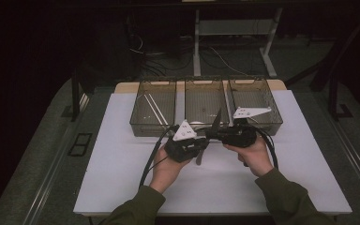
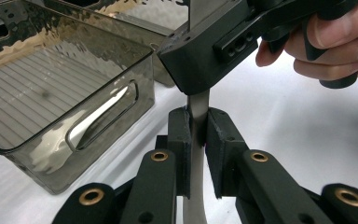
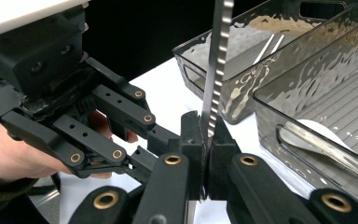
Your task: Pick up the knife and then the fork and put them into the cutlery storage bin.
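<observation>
Two black tools, left tool [image 1: 199,146] and right tool [image 1: 214,133], are both closed on one thin silver knife with a toothed edge [image 3: 217,56], held above the white bench [image 1: 122,159]. Three smoky clear plastic trays [image 1: 153,108] wait behind; the knife is not yet put away.

Three smoked bins [image 1: 205,101] on white mat [image 1: 122,154].

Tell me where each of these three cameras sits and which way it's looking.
High view: above the person's side, facing forward and down on the white table and three smoky transparent plastic bins; both forearms show.
Left gripper view: on the left gripper, facing its fingers clamping a serrated steel knife.
Right gripper view: on the right gripper, clamping that knife's blade.
Both gripper views share the knife.
</observation>
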Motion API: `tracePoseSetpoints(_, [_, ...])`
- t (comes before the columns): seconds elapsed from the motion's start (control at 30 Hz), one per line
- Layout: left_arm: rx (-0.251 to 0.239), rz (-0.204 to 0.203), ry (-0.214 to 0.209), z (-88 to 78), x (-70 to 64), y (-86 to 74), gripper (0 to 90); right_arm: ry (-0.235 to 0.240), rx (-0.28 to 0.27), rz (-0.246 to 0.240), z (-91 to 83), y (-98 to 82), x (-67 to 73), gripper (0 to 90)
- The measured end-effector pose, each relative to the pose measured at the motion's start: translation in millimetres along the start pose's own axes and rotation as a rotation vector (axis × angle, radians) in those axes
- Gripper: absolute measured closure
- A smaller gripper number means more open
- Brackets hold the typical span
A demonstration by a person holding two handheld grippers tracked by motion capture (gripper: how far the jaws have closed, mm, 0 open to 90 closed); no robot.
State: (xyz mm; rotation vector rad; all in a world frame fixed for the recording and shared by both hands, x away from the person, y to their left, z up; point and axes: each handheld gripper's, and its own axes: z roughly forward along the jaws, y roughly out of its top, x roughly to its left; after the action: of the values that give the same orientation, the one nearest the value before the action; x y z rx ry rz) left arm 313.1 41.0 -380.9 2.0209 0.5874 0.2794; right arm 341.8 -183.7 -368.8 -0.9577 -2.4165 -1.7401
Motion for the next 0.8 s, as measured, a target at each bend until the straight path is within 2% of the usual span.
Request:
tracePoseSetpoints(0.27, [-0.035, -0.027, -0.017, -3.8, 4.5, -3.3, 77.4, -0.015, 0.005, -0.003, 1.1, 2.3, 1.0, 88.2])
tracePoseSetpoints(0.33, [-0.032, -0.033, -0.026, -7.2, 6.1, -5.4, 73.6, -0.03, 0.009, -0.002, 1.1, 1.7, -0.3, 88.2])
tracePoseSetpoints(0.5, [-0.016, -0.016, -0.039, -18.8, 10.7, -17.4, 67.0, -0.047, -0.004, 0.015, -4.3, 1.2, -6.2, 88.2])
tracePoseSetpoints(0.63, [-0.011, 0.006, -0.052, -31.4, 13.6, -29.4, 56.9, -0.066, -0.019, 0.021, -11.5, 2.3, -9.5, 88.2])
tracePoseSetpoints(0.8, [-0.011, -0.013, -0.067, -47.9, 19.3, -46.3, 47.2, -0.094, -0.036, 0.032, -22.6, 3.6, -15.2, 88.2])
